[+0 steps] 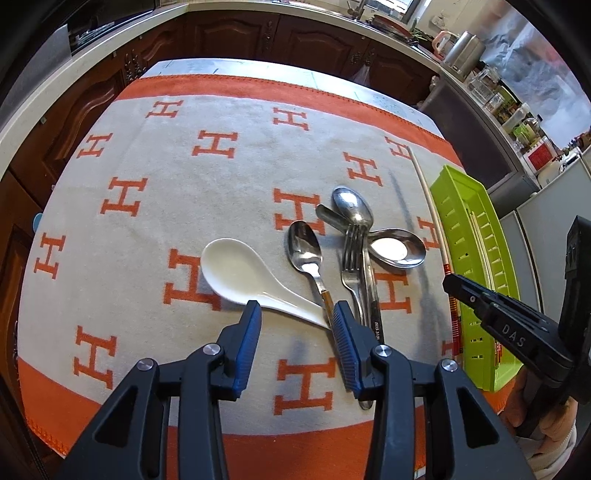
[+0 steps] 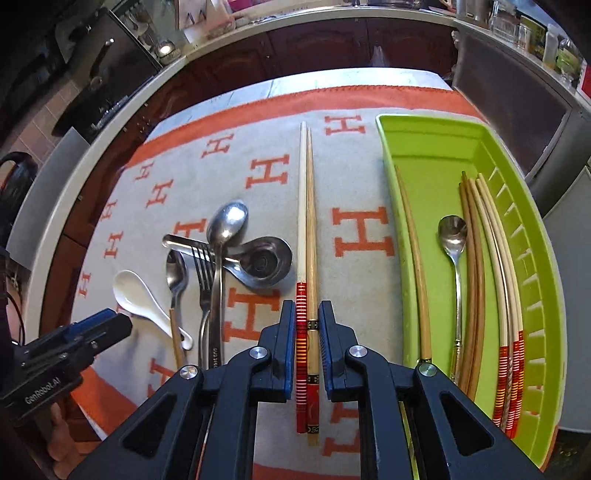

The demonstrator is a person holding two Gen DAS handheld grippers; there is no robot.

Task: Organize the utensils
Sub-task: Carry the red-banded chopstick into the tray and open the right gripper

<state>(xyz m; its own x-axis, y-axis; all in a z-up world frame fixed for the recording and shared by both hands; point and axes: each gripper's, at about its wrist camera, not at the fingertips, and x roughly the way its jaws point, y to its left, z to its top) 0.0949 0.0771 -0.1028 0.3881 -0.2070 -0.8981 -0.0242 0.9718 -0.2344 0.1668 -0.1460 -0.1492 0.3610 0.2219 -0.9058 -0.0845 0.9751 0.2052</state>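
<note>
My right gripper [image 2: 307, 314] is shut on a pair of chopsticks [image 2: 307, 221] with red-banded ends that lie on the cloth, left of the green tray [image 2: 424, 147]. The tray holds several chopsticks [image 2: 476, 258] and a metal spoon [image 2: 456, 243]. My left gripper [image 1: 295, 317] is open over the handle of the white ceramic spoon [image 1: 236, 271]. Beside it lie a metal spoon with a brown handle [image 1: 304, 245], a fork [image 1: 351, 258], a long spoon [image 1: 352, 208] and a round ladle spoon [image 1: 399, 247], partly stacked.
An orange and grey cloth [image 1: 184, 177] with H marks covers the table. Dark wooden cabinets [image 1: 295, 33] and a counter stand behind. Jars and a kettle [image 1: 465, 50] crowd the right counter. The right gripper shows in the left wrist view [image 1: 498, 314].
</note>
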